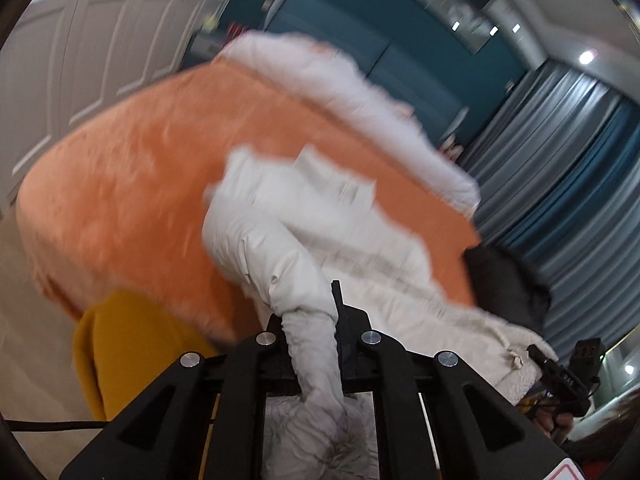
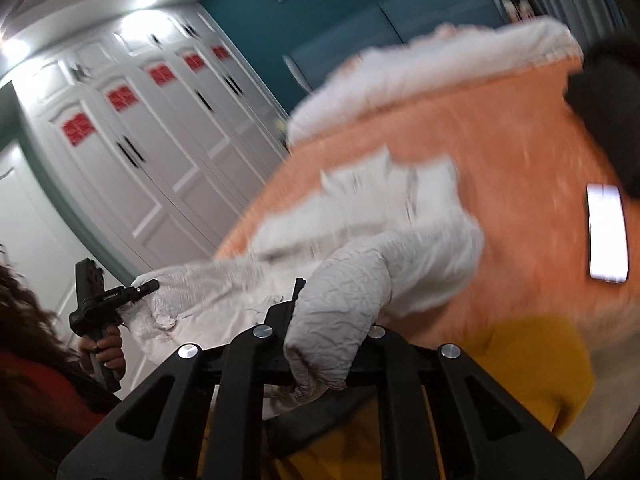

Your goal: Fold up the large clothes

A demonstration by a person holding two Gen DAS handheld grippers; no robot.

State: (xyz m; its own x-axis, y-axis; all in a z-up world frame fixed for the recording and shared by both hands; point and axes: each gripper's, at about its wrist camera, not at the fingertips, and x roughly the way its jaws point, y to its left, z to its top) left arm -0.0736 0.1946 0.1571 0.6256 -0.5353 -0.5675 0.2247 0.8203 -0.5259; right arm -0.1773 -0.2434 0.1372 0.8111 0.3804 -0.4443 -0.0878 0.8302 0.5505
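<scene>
Left gripper (image 1: 320, 320) clamped on bunched fabric of white padded jacket (image 1: 320, 232); right gripper (image 2: 320, 316) likewise. Jacket hangs between them over near edge of orange bed (image 1: 132, 184).

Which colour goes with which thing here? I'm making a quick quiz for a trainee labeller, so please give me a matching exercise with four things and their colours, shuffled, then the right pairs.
Things:
1. bed cover
2. jacket
3. cloth hanging at the bed's edge
4. wall behind the bed

Colours:
A. mustard yellow
B. teal
C. orange
D. off-white

Pairs: 1-C, 2-D, 3-A, 4-B
</scene>
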